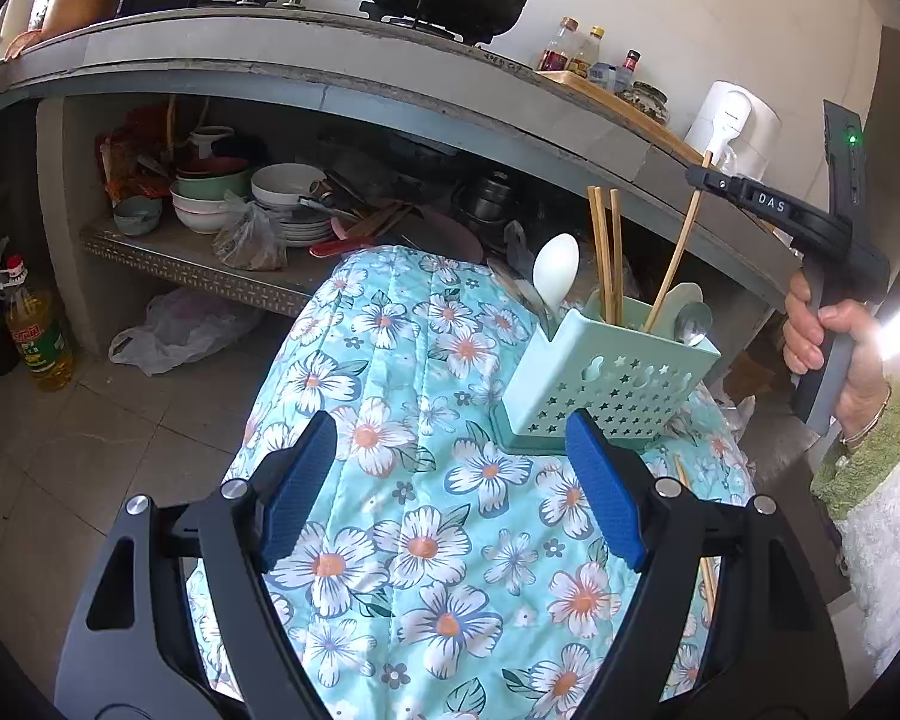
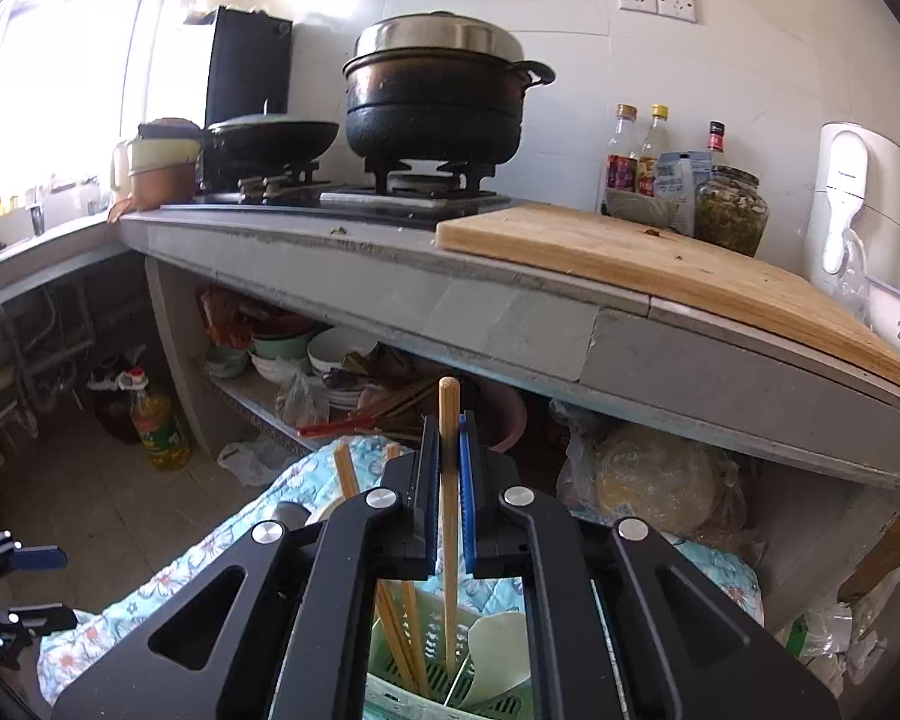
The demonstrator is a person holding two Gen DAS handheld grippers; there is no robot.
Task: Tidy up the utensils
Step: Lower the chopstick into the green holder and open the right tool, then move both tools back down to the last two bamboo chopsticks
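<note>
My right gripper (image 2: 448,480) pinches a wooden chopstick (image 2: 448,516), its lower end inside the mint utensil holder (image 1: 606,378). My left gripper (image 1: 450,492) hangs spread, gripping nothing, over the floral quilt (image 1: 426,546). The holder stands near the quilt's right edge with more chopsticks (image 1: 606,252), a white spoon (image 1: 555,270) and a metal spoon (image 1: 693,324).

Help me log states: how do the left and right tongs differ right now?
The left tongs are open and empty above the floral cloth; the right tongs are shut on a chopstick standing in the green utensil holder. Both have blue pads.
</note>
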